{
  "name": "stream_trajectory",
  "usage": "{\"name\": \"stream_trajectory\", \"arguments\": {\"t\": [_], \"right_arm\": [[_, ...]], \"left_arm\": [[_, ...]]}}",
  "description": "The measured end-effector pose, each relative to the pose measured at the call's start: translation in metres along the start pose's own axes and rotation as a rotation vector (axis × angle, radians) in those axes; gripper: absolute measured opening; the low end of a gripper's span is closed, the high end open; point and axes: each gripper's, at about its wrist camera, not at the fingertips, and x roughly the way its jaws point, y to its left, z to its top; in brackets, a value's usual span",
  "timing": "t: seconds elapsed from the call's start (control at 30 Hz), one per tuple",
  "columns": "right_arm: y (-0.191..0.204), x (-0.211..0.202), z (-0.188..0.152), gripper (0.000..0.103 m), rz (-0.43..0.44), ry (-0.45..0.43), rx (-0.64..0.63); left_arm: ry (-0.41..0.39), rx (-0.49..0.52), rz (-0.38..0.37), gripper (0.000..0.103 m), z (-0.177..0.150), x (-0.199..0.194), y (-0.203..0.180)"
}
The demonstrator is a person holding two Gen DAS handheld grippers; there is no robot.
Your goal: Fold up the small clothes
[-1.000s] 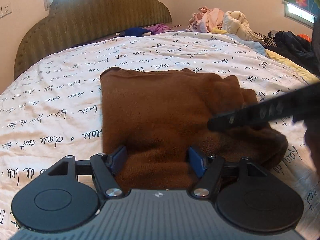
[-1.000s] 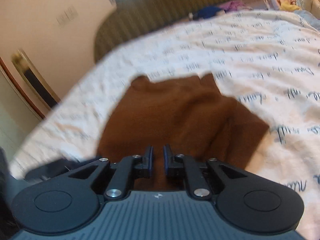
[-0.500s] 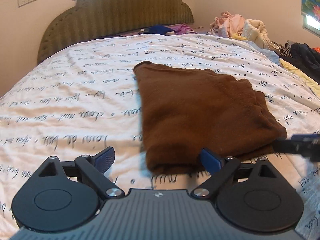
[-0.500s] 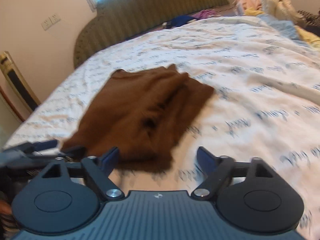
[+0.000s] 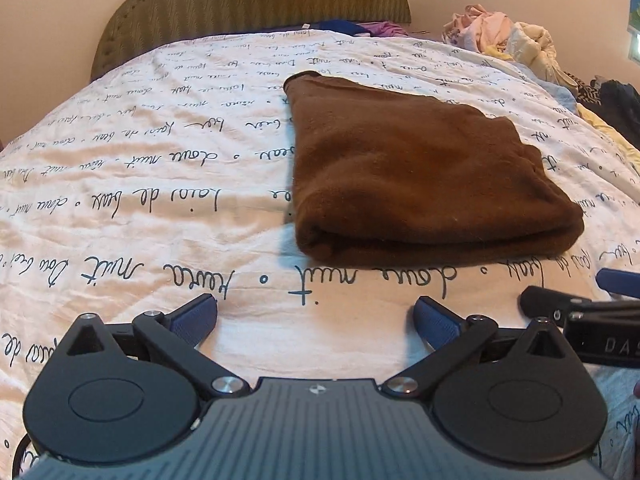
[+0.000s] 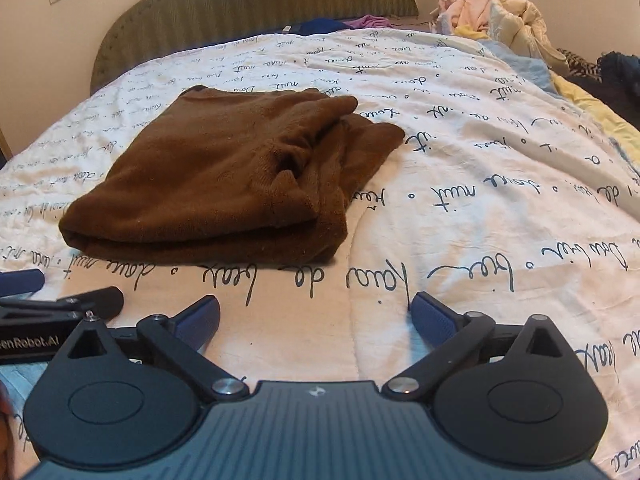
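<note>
A brown fleece garment [image 5: 420, 184] lies folded in a thick stack on the white quilt with black script [image 5: 160, 184]. In the right wrist view the same garment [image 6: 224, 184] shows a looser, rumpled right side. My left gripper [image 5: 314, 304] hovers over bare quilt just short of the garment's near fold, its jaws opening wide with nothing between them. My right gripper [image 6: 316, 302] is likewise just short of the garment's right corner, jaws opening, nothing between them. Each gripper's blue-padded tip shows at the edge of the other's view.
A padded olive headboard [image 5: 248, 4] stands at the far end, with blue and purple clothes [image 5: 352, 28] at its foot. A heap of pale clothes [image 5: 504, 36] and dark garments [image 5: 616, 104] lie along the right side of the bed.
Both grippers let go of the brown garment, opened wide and drew back toward the near edge. The garment now lies folded and free on the quilt.
</note>
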Motion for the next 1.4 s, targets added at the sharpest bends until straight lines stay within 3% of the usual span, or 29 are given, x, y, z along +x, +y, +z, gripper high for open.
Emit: {"name": "stream_trajectory", "arguments": {"t": [0.27, 0.6, 1.07, 1.4], "right_arm": [[0.012, 0.008, 0.013, 0.103, -0.063, 0.08, 0.005], [0.013, 0.01, 0.016, 0.103, -0.068, 0.114, 0.011], [0.012, 0.011, 0.019, 0.103, -0.067, 0.127, 0.014], [0.009, 0.011, 0.021, 0.103, -0.055, 0.142, 0.003]], "left_arm": [[0.001, -0.027, 0.008, 0.103, 0.002, 0.003, 0.003], [0.118, -0.013, -0.022, 0.103, 0.016, 0.01, 0.006], [0.034, -0.006, 0.013, 0.103, 0.008, 0.008, -0.001], [0.077, -0.01, 0.0, 0.103, 0.016, 0.004, 0.002]]}}
